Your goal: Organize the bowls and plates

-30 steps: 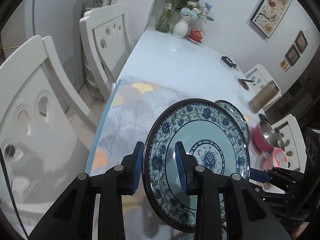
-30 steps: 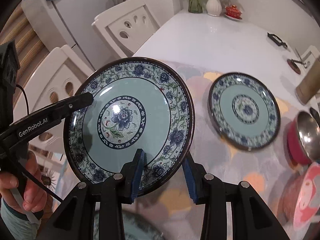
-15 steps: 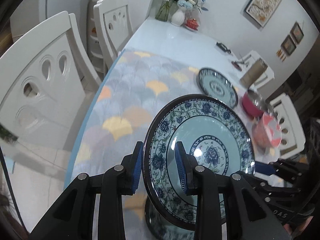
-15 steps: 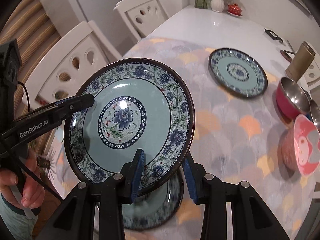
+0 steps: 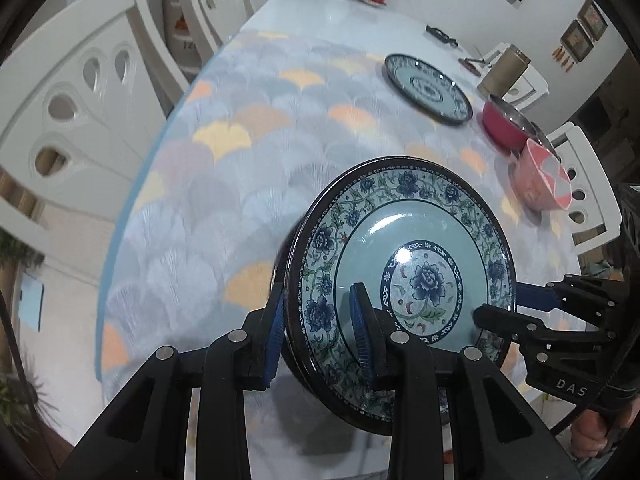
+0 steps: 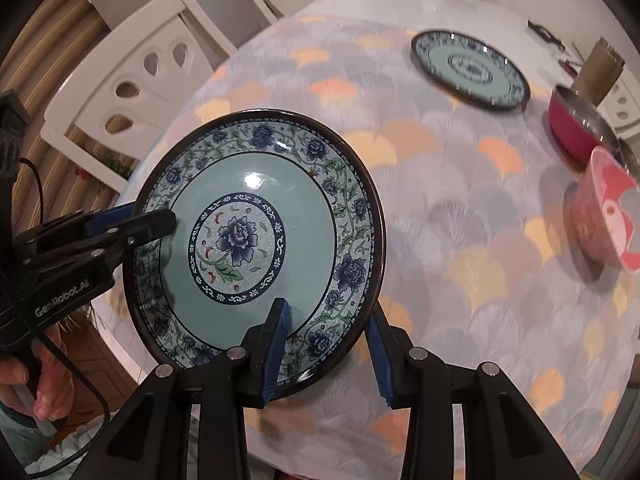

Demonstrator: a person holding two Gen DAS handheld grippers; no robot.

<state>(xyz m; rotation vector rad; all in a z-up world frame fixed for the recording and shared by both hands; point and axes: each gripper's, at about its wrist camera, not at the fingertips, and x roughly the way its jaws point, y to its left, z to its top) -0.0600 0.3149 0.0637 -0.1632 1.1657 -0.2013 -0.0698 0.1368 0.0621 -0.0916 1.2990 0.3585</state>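
While both grippers clamp opposite rims of the round teal porcelain plate with blue floral border [image 6: 256, 240], the left gripper [image 5: 318, 336] and right gripper [image 6: 326, 348] carry it tilted above the scallop-patterned cloth surface [image 6: 460, 208]. Half a second ago a matching plate lay beneath; now none shows there, and the second matching plate [image 6: 472, 70] sits farther off, suggesting stacking is not yet begun.

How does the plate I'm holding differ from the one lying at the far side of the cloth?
The held plate is up off the table and tilted, its rim between both hand-held grippers, left and right. The far plate lies flat on the patterned cloth, untouched. Both share the teal centre, blue floral border and dark rim.
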